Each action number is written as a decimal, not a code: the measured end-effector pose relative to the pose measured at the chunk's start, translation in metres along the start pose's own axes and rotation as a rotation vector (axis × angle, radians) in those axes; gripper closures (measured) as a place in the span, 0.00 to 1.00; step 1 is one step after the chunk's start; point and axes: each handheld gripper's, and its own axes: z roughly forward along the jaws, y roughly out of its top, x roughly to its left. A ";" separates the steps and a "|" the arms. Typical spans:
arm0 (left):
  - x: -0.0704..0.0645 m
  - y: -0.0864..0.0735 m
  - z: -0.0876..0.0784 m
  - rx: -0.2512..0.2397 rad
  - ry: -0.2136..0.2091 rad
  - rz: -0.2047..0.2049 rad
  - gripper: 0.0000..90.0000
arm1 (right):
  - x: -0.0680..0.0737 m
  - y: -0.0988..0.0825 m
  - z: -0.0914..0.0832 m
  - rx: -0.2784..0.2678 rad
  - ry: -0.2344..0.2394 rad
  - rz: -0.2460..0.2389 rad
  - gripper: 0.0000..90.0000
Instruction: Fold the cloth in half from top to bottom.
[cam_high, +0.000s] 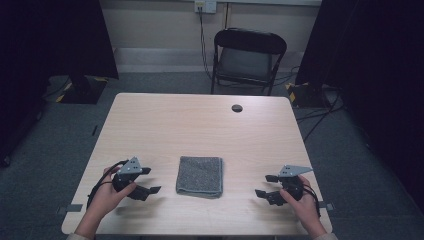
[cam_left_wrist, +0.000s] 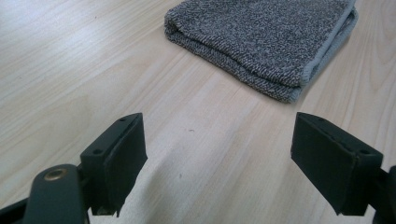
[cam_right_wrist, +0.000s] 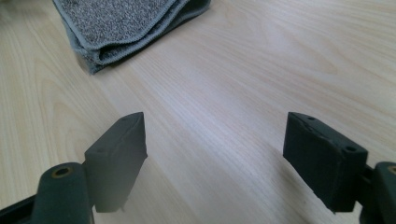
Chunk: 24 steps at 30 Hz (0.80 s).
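A folded grey towel (cam_high: 200, 176) lies flat near the front middle of the light wooden table (cam_high: 200, 125). My left gripper (cam_high: 151, 180) rests to its left, jaws wide apart and aimed at the towel, nothing between them. On the towel's other side, my right gripper (cam_high: 265, 185) is open too and faces it, a short way off. In the left gripper view the towel (cam_left_wrist: 271, 37) shows its folded edge ahead of the open gripper (cam_left_wrist: 217, 158). From the right gripper view, the towel (cam_right_wrist: 126, 23) sits at upper left, beyond the open gripper (cam_right_wrist: 215, 158).
A black folding chair (cam_high: 247, 57) stands behind the table's far edge. A round dark cable port (cam_high: 237, 108) is set in the tabletop near the back. Dark curtains and stand bases flank the table on the carpet.
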 end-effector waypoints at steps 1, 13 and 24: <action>0.001 0.000 0.000 0.001 0.000 0.003 0.20 | 0.000 -0.001 -0.001 0.000 -0.003 -0.004 0.23; 0.005 -0.005 -0.012 -0.013 0.023 -0.009 0.20 | -0.006 -0.009 -0.015 -0.011 -0.035 0.000 0.24; 0.010 -0.017 -0.019 -0.001 0.029 -0.020 0.20 | -0.014 -0.017 -0.027 -0.022 -0.055 0.015 0.24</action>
